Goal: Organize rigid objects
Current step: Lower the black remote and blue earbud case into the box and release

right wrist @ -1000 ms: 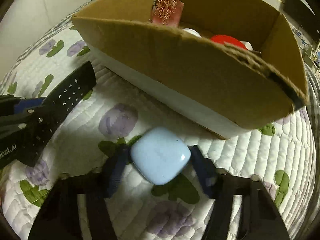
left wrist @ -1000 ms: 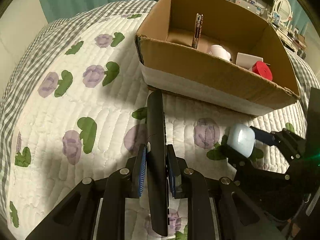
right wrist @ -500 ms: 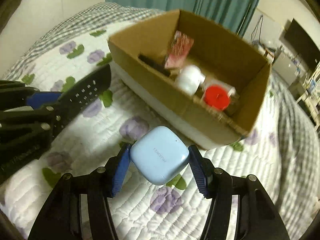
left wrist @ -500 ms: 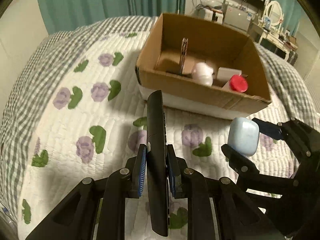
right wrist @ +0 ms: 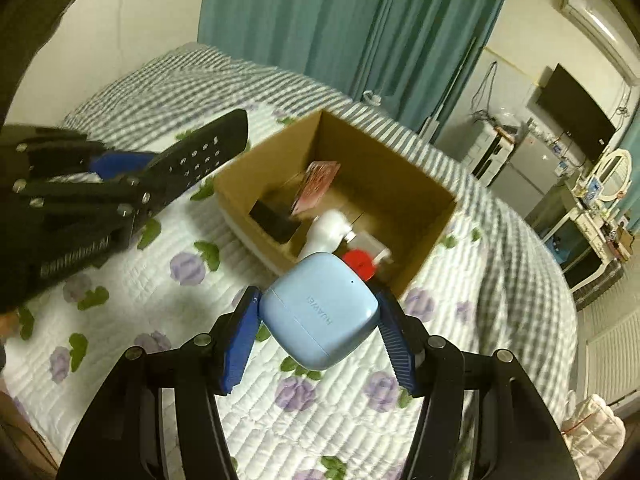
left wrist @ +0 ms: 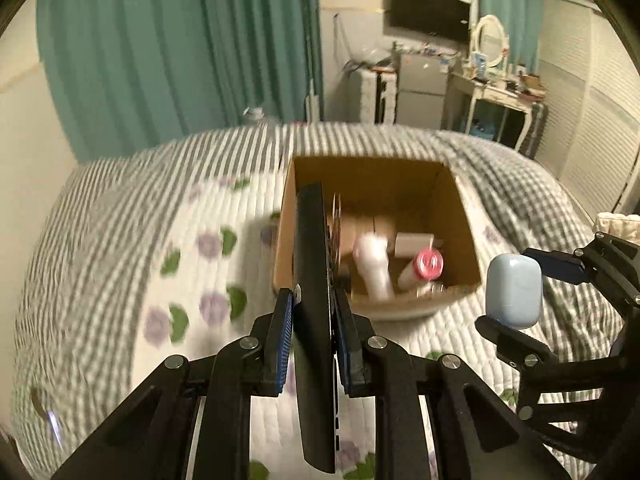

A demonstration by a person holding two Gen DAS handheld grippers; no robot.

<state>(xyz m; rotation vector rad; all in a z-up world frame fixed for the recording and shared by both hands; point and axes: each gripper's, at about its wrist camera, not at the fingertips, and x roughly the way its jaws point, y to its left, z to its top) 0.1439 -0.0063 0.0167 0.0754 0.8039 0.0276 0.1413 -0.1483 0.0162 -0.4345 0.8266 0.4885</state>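
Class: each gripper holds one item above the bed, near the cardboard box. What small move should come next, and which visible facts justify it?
Probably carry the right gripper forward over the cardboard box before releasing. It grips the blue earbud case short of the box's near rim, above the quilt. The left gripper holds the black remote, also not yet over the opening.

Below me lies a bed (left wrist: 120, 240) under a white quilt printed with purple flowers and green leaves, edged in grey check. Teal curtains (left wrist: 180, 48) fill the upper left of the frame. Upper right, a black television (left wrist: 430, 12) hangs above a white dressing table (left wrist: 492, 92) with an oval mirror (left wrist: 489, 38).
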